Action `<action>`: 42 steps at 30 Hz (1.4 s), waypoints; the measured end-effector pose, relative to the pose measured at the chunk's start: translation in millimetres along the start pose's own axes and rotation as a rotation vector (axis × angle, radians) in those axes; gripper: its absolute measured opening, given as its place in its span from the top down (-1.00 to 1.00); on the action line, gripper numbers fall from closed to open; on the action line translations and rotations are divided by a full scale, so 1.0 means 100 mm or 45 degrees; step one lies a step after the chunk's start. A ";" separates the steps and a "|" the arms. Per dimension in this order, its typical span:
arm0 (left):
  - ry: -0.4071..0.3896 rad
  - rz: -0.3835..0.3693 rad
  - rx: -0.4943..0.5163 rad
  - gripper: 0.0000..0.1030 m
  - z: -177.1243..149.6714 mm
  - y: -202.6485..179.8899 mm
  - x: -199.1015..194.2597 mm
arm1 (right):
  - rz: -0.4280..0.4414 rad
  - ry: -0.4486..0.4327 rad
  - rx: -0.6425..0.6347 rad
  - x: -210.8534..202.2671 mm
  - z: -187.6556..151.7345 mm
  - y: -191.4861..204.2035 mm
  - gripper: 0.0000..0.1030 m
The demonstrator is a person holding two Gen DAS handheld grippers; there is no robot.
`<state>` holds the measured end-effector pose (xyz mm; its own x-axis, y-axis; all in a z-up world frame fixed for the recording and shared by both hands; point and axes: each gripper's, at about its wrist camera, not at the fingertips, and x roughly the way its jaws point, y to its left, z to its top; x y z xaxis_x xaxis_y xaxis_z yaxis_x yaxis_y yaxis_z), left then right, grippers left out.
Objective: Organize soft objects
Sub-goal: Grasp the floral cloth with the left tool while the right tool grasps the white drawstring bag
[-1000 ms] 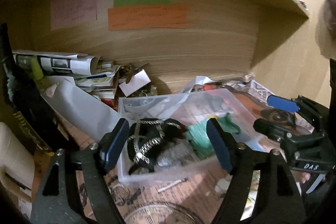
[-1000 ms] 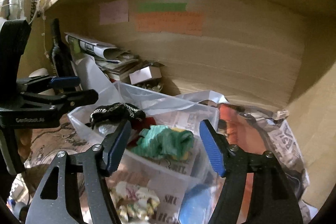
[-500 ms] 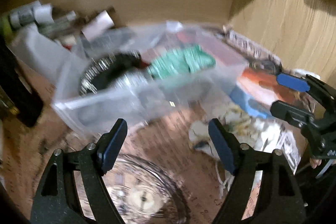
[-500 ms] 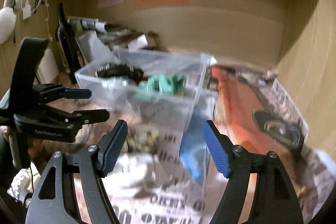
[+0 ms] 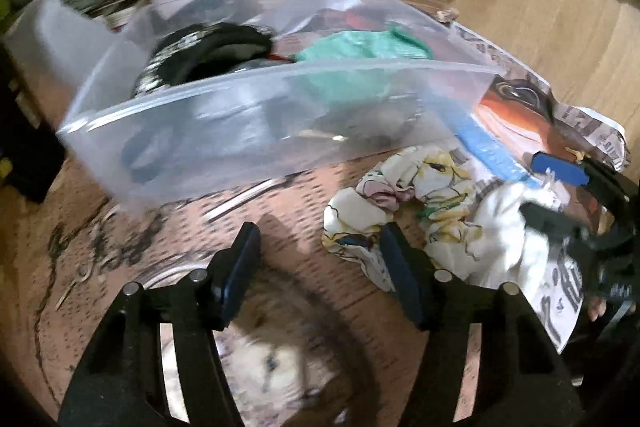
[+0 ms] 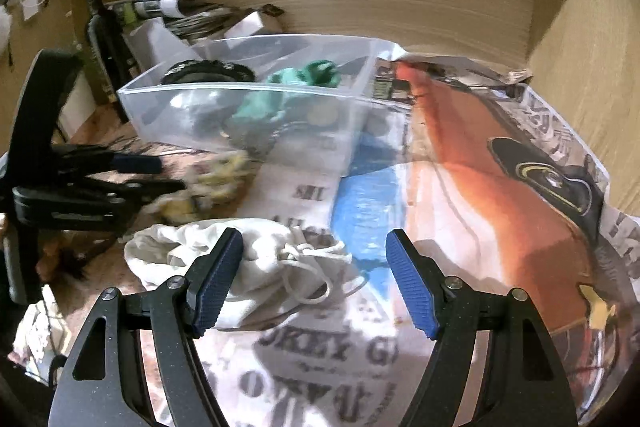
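The left gripper (image 5: 320, 259) hangs over the table (image 5: 288, 211) with its jaws apart and nothing between them. Just to its right lies a floral cloth (image 5: 404, 195), near the front wall of the clear plastic bin (image 5: 256, 131). Inside the bin sit a black patterned piece (image 5: 208, 55) and a green cloth (image 5: 360, 51). The right gripper (image 6: 314, 279) also stands wide apart, poised over a white drawstring pouch (image 6: 256, 259) lying on newspaper (image 6: 480, 187); its left pad overlaps the pouch in the view, and contact cannot be judged.
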<state>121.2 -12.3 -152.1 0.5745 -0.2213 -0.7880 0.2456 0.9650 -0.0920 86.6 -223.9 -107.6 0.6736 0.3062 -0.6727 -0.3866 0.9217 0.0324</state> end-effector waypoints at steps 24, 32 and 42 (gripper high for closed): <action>-0.012 -0.071 -0.027 -0.62 -0.14 -0.12 -0.13 | 0.063 0.033 0.030 0.11 -0.04 0.11 -0.58; -0.072 -0.015 0.007 0.13 -0.13 -0.17 -0.09 | 0.090 0.006 0.023 0.07 -0.02 0.11 0.16; -0.147 -0.030 -0.016 0.65 -0.11 -0.08 -0.29 | 0.110 -0.116 0.014 -0.14 0.19 0.14 0.35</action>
<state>93.8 -12.0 -135.3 0.6550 -0.2576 -0.7104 0.2505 0.9610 -0.1175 83.2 -211.0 -83.8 0.6928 0.4048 -0.5968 -0.4394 0.8932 0.0957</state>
